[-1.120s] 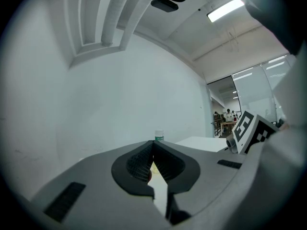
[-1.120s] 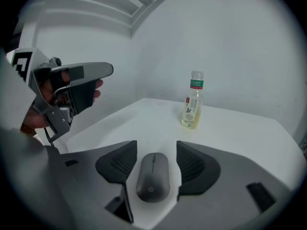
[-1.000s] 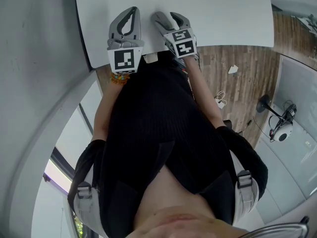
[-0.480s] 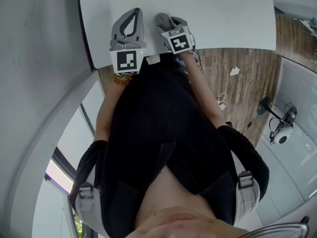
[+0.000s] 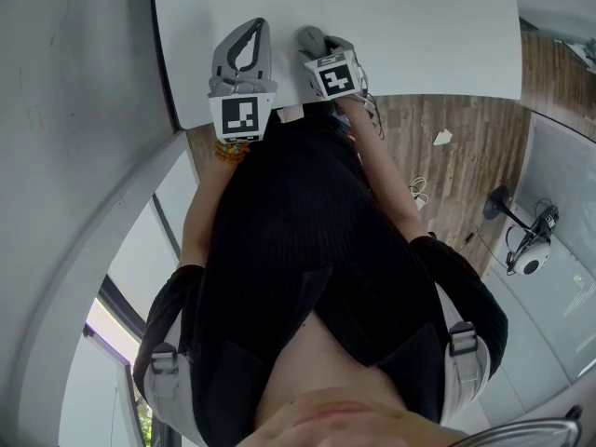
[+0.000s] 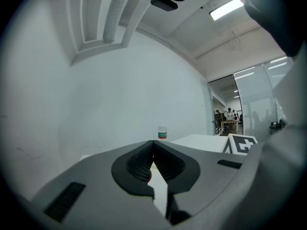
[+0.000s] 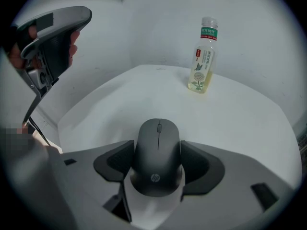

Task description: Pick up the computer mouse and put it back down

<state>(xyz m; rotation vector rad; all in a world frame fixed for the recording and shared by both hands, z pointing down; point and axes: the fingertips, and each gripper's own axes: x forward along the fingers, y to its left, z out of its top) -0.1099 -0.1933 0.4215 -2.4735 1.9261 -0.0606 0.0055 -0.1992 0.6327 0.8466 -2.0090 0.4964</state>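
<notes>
Now the grey right gripper [image 7: 157, 151] straddles the black oval plastic computer mouse [image 7: 157, 140], its jaws just opened wide; clear labelled bottle [image 7: 204, 56] at one o'clock.

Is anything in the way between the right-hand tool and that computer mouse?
Nothing visible. The mouse lies between the right tool's jaws, which have just been opening and stand apart on either side of it. The bottle stands far behind on the table, out of the way.

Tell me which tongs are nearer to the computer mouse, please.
Right. The right tongs, whose jaws have just been opening, straddle the mouse; the left tongs hang shut off to its left.
</notes>
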